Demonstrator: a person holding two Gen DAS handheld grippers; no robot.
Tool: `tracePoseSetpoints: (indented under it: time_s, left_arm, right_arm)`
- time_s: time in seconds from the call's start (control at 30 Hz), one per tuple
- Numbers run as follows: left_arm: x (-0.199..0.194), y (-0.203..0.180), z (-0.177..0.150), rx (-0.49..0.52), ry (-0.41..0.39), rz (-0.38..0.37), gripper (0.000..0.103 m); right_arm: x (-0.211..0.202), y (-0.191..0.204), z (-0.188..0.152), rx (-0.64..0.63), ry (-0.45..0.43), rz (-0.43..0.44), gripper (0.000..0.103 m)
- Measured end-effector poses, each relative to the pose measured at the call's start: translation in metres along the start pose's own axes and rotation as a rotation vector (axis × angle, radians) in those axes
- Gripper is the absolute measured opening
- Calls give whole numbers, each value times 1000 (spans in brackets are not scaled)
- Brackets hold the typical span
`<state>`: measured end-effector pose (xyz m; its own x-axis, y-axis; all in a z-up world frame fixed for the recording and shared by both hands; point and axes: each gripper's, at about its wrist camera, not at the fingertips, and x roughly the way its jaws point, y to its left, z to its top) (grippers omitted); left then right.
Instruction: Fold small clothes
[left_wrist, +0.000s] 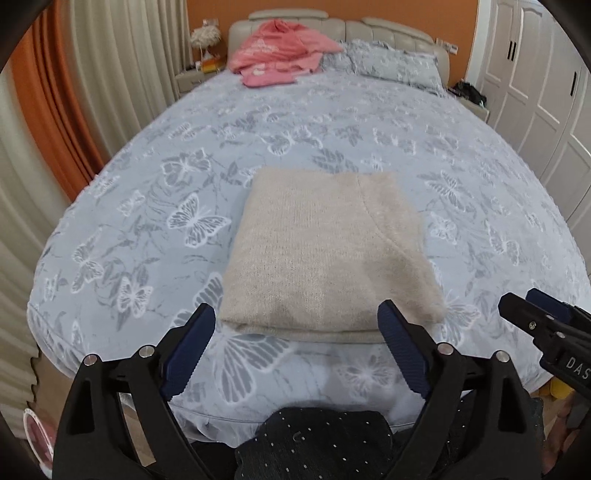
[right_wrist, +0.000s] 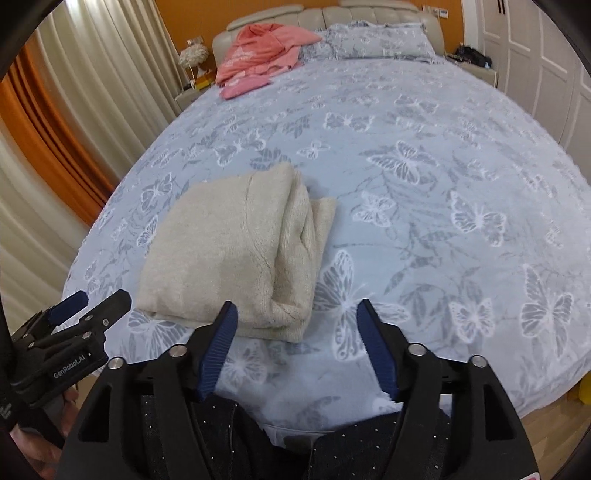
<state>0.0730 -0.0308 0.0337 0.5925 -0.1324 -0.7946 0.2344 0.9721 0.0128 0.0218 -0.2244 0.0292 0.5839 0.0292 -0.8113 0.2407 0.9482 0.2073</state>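
A beige knitted garment (left_wrist: 328, 251) lies folded into a neat rectangle on the bed near its foot; it also shows in the right wrist view (right_wrist: 236, 254) with its stacked layers facing right. My left gripper (left_wrist: 297, 314) is open and empty, just short of the garment's near edge. My right gripper (right_wrist: 297, 308) is open and empty at the garment's near right corner. Each gripper shows at the edge of the other's view: the right one (left_wrist: 532, 314), the left one (right_wrist: 92, 299).
The bed has a pale blue butterfly-print cover (left_wrist: 147, 206). A heap of pink clothes (left_wrist: 280, 51) lies by the headboard, next to grey pillows (left_wrist: 391, 59). Curtains (left_wrist: 44, 122) hang on the left, white wardrobe doors (left_wrist: 546, 96) stand on the right.
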Motion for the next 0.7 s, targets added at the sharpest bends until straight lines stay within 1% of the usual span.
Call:
tracePoseSetpoints:
  time_s: [0.07,0.1,0.13,0.17,0.23,0.27,0.33,0.37,0.47,0.6,0.7]
  left_arm:
    - [-9,-1,-5,-14,-41,20,88]
    - [-14,-2,-10,-24,-67,41,89]
    - [-16,-3,-16,-27,-88,51,92]
    - [-16,-4,-21,-27,-103,44,95]
    - [-11,-5,-33,-21,-110,36,95]
    - [-6,-6,-39,-13,-94,39,95]
    - [5,-8,-52,1,-40,38,95]
    - [8,-8,-55,-10,-11,25,95]
    - [4,-6,-56,-50,-22,13,95]
    - [4,-8,-61,-42,-32,53,95]
    - [0,-10,-63,-39,-50,66,94]
  right_arm:
    - [-9,3,-4,-12,-29,-12,75]
    - [-13,4,-8,-27,-47,-21,79]
    - [-15,5,-12,-47,-64,-33,82]
    - [-17,6,-19,-85,-94,-56,82]
    - [-15,6,-32,-145,-128,-97,83]
    - [-9,4,-43,-181,-121,-129,83]
    - [-1,-3,-55,-188,-83,-136,83]
    - [2,-8,-61,-177,-66,-135,83]
    - [6,-19,-68,-136,-44,-129,83]
    - [9,-31,-67,-80,-30,-118,83]
    - [13,-35,-70,-74,-19,-122,83]
